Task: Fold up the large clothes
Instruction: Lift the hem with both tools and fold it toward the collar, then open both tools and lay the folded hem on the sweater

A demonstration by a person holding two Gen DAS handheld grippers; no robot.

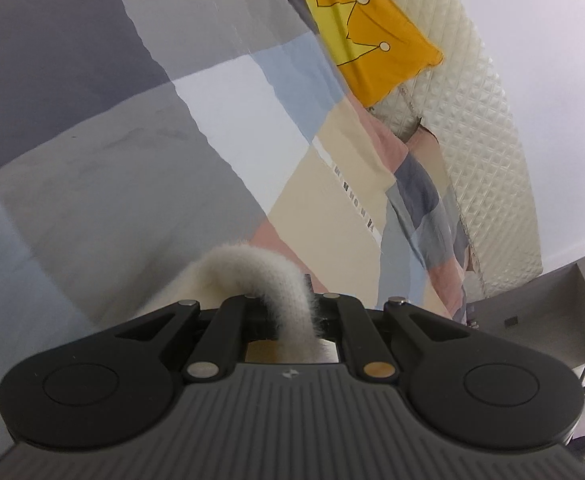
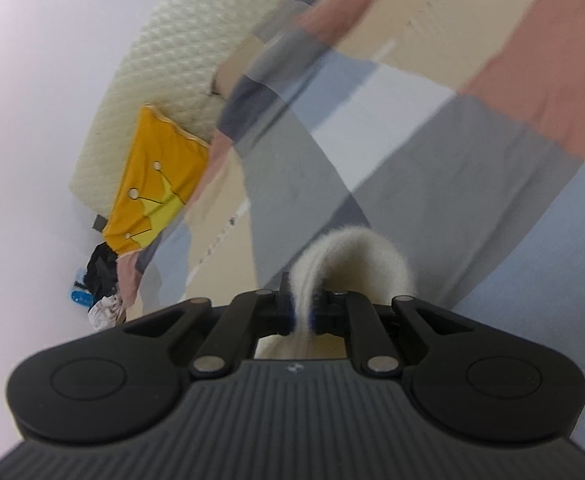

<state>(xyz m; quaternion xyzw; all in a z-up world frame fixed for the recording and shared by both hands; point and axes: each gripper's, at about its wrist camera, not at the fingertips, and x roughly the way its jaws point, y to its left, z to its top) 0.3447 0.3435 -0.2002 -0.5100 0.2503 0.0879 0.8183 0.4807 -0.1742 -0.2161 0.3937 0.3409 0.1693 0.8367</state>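
The left gripper (image 1: 306, 312) has its jaws closed tight on a fold of a fluffy cream-white garment (image 1: 268, 276). The fuzzy cloth rises from between the jaws in an arch and falls away to the left of them, close in front of the camera. The right gripper (image 2: 302, 312) grips the same kind of fluffy cream-white garment (image 2: 356, 256) in the same way: its jaws are fully closed on a pinched fold, and the cloth bends over to the right.

Under both grippers lies a bed with a patchwork cover (image 1: 132, 128) in grey, pale blue, white, beige and dusty pink blocks. At the far end of the bed stands a quilted cream headboard (image 1: 488, 128), and a yellow pillow with a crown drawing (image 1: 372, 36) leans against it. In the right wrist view some dark and white clothes (image 2: 100, 284) lie in a small heap beside the bed, near a white wall (image 2: 32, 80).
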